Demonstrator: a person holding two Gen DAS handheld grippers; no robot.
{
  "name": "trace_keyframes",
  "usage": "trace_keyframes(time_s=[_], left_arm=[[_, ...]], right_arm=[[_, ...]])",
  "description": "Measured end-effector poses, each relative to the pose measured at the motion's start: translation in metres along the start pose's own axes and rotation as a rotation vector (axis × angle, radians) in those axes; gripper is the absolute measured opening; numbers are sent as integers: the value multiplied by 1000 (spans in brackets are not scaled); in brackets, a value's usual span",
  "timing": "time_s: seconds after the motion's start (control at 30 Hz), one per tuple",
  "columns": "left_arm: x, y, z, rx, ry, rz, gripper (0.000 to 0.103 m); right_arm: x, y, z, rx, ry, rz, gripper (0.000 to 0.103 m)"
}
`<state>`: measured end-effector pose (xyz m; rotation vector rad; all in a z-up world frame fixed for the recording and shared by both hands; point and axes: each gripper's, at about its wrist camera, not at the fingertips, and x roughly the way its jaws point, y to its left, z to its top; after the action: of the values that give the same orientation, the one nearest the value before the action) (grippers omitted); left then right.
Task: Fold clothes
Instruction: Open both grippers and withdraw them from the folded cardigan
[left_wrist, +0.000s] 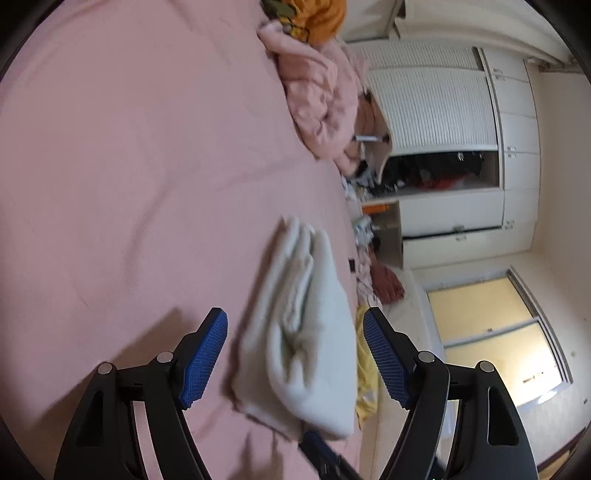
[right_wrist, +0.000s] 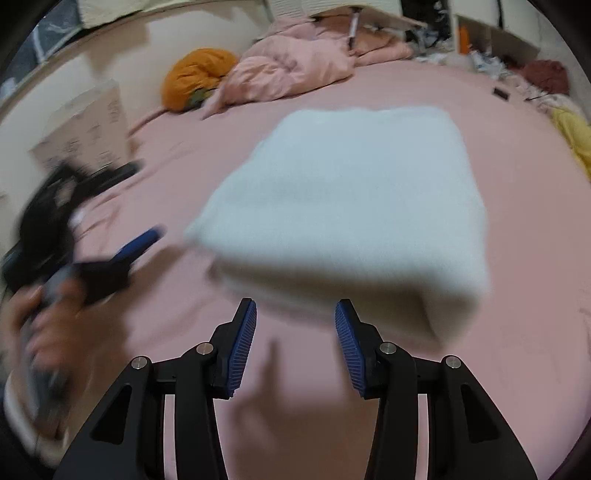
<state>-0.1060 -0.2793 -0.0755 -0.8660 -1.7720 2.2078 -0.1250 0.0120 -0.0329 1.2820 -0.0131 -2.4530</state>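
A white cloth (left_wrist: 306, 332) lies folded into a thick rectangle on the pink bed sheet (left_wrist: 129, 184). In the left wrist view my left gripper (left_wrist: 295, 314) is open, its blue pads (left_wrist: 205, 358) standing on either side of the cloth's near end without pressing it. In the right wrist view the same folded cloth (right_wrist: 347, 199) lies just beyond my right gripper (right_wrist: 295, 302), which is open with only sheet between its fingers. The left gripper (right_wrist: 136, 243) shows blurred at the left there, held by a hand (right_wrist: 48, 325). A dark blue tip of the right gripper (left_wrist: 317, 446) shows at the bottom edge.
A crumpled pink blanket (right_wrist: 288, 66) and an orange cloth (right_wrist: 195, 77) lie at the bed's far side. A yellow garment (right_wrist: 576, 136) and a dark red cloth (right_wrist: 546, 74) sit past the right edge. A cardboard box (right_wrist: 85, 125) stands at the left; white wardrobes (left_wrist: 443, 110) line the wall.
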Motion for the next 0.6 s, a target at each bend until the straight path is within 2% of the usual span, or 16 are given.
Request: trace_keyframes(time_s=[0.13, 0.23, 0.33, 0.43, 0.5, 0.53, 0.6], left_arm=[[6, 7, 2, -38, 15, -4, 75], [14, 5, 3, -25, 40, -18, 75], [17, 1, 2, -9, 58, -32, 75], [18, -2, 0, 0, 69, -44, 75], [21, -6, -1, 26, 84, -27, 75], [23, -8, -2, 39, 91, -18, 75], [24, -12, -4, 46, 111, -50, 75]], right_arm=[[39, 9, 21, 19, 11, -97, 46], [48, 18, 9, -42, -44, -170, 46], [52, 26, -4, -84, -29, -211, 47], [43, 39, 3, -85, -53, -205, 47], [64, 32, 2, -59, 39, -206, 47], [68, 35, 7, -57, 42, -198, 48], [62, 37, 12, -57, 53, -178, 47]])
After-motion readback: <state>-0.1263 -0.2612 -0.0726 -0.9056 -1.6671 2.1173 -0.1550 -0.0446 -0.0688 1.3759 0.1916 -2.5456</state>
